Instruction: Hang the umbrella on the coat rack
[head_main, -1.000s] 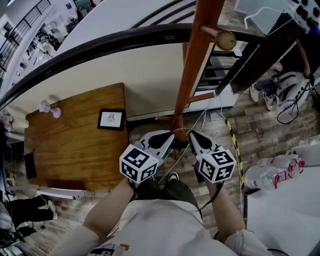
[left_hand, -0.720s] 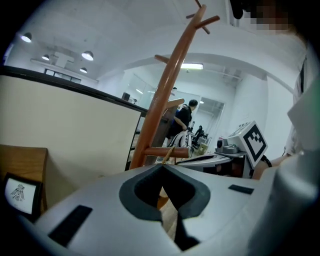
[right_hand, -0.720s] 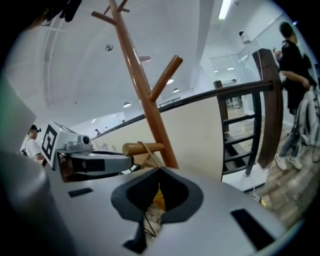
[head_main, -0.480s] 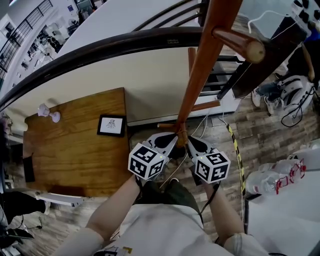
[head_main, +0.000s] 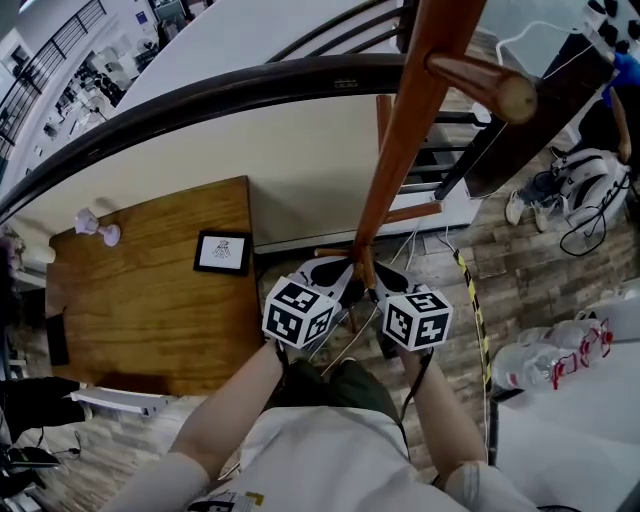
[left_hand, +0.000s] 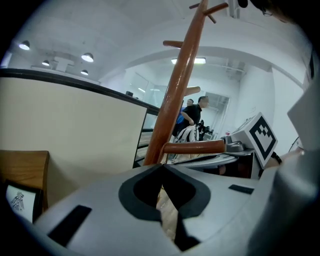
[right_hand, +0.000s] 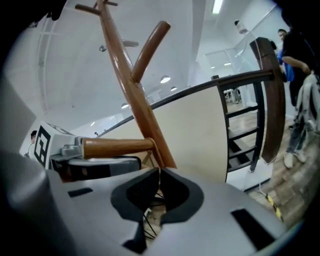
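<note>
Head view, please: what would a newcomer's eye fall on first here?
The reddish-brown wooden coat rack dominates, its pole slanting up the middle of the head view with a peg at upper right. At its foot, the left gripper and right gripper sit side by side, jaws shut, their marker cubes facing the camera. A wooden table with a small framed picture lies to the left.

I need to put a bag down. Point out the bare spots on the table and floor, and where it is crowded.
The wooden table is bare across its middle, between the picture frame and its near edge. Crowded: the floor at the coat rack foot, with cables, and beyond the yellow tape, with a white bundle and a backpack.
</note>
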